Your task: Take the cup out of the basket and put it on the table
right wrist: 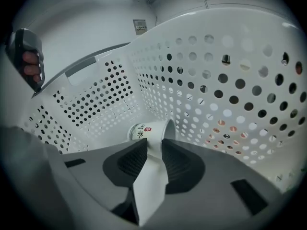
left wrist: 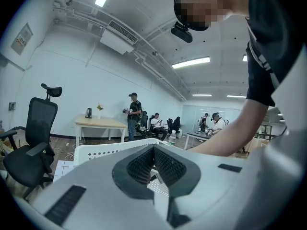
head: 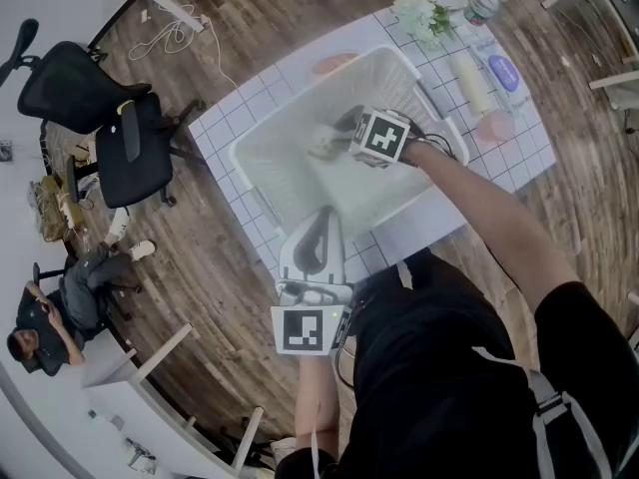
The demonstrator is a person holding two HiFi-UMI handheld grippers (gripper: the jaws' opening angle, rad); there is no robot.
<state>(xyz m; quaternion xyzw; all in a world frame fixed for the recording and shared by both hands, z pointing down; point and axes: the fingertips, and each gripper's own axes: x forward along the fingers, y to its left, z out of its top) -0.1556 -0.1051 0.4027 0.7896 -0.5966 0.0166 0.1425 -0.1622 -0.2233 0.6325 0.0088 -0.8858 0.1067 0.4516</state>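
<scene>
Risk, main: slip on the lift. Right gripper point(right wrist: 152, 143) is down inside the white perforated plastic basket point(right wrist: 230, 80). Its fingers are narrowed to about half spread on the white paper cup point(right wrist: 144, 131). The cup lies on its side on the basket floor at the fingertips, mouth toward the right finger. Pads seem to bear on the thin wall near the rim, though the view past the fingers is too cramped to judge how deep the bite is.

- Shallow bite: cup could roll out ahead of the fingertips.
- Hard squeeze: paper could crush.
- Basket wall rises close beyond the fingertips, so a tilted lift could catch the cup on it.
- Left gripper point(left wrist: 153, 150) has its fingers together on nothing, with the basket rim just beyond them. Nothing grips the light basket, so it could shift on the white gridded table point(head: 215, 138).

Writing: dark characters and a small red mark on the cup's side, just above the left finger. Not legible.
</scene>
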